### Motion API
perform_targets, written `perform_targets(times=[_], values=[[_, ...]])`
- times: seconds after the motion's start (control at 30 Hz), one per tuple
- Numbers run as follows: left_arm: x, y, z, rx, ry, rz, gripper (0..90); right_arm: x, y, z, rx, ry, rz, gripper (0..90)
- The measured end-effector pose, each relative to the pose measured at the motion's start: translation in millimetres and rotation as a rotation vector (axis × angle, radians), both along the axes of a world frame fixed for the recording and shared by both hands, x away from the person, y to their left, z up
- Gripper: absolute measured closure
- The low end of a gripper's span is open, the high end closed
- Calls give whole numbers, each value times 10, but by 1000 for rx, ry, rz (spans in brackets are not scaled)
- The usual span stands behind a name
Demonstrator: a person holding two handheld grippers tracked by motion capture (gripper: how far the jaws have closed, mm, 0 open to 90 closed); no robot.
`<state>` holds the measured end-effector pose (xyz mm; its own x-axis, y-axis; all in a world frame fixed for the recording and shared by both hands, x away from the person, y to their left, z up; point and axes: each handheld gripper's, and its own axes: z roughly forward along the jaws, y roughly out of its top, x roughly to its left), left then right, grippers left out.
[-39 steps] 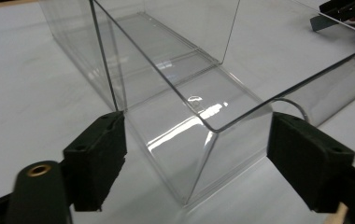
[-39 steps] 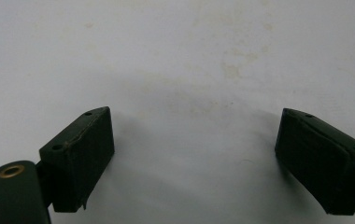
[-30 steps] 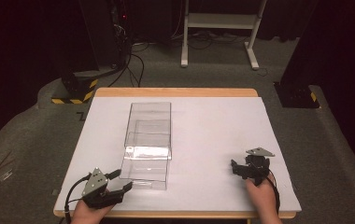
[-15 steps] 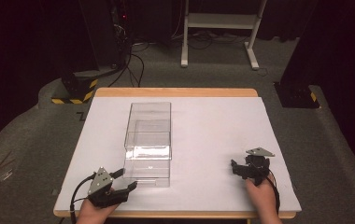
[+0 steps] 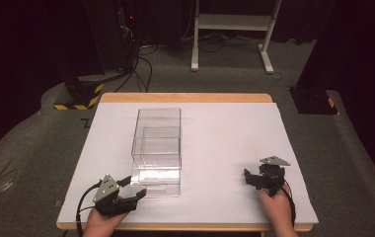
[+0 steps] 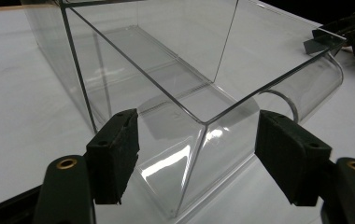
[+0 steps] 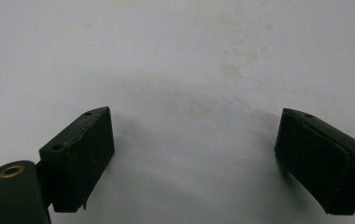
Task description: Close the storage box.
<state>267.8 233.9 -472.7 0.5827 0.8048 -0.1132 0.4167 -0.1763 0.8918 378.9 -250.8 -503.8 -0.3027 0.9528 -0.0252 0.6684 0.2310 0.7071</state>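
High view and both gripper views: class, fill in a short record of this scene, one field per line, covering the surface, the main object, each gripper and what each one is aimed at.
surface: white table top with a wooden edge
main object: clear plastic box, open-topped, nothing visible inside
left gripper: jaws open, at the box's near corner, not gripping it
right gripper: jaws open, over bare table, apart from the box
left gripper view: box corner between the jaws

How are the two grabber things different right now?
The left gripper points at the clear box, a corner of it between its jaws; the right gripper faces bare white table. The left is near the box, the right far off. Both are open and hand-held.
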Motion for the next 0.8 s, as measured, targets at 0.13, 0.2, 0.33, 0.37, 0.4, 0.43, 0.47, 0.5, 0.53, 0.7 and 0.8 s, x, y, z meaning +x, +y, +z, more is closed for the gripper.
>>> perform_targets(times=[0.13, 0.2, 0.33, 0.37, 0.4, 0.43, 0.47, 0.5, 0.53, 0.7, 0.8], values=[[1, -10, -7, 12, -14, 13, 320, -1, 1, 0, 0, 0, 0, 118], [2, -13, -7, 16, -22, 13, 326, -1, 1, 0, -1, 0, 0, 118], [5, -14, -14, 12, -23, 16, 327, -1, 1, 0, -1, -1, 0, 118], [11, -11, -16, 7, -19, 16, 327, -1, 1, 0, -1, -1, 0, 118], [17, -9, -18, 3, -16, 17, 325, -1, 1, 0, -1, -1, 0, 118], [23, -6, -19, 1, -14, 15, 327, -1, 1, 0, -1, -1, 0, 118], [30, -2, -21, -3, -10, 17, 328, -1, 1, 0, -1, -1, 0, 118], [30, -2, -21, -3, -10, 17, 328, -1, 1, 0, -1, -1, 0, 118], [32, 0, -21, -3, -9, 17, 328, -1, 1, 0, -1, -1, 0, 118], [39, -6, -22, 0, -12, 28, 336, -1, 1, 0, -1, -1, 0, 118], [54, -14, -24, 1, -16, 37, 343, -1, 1, 0, -2, -1, 0, 118]])
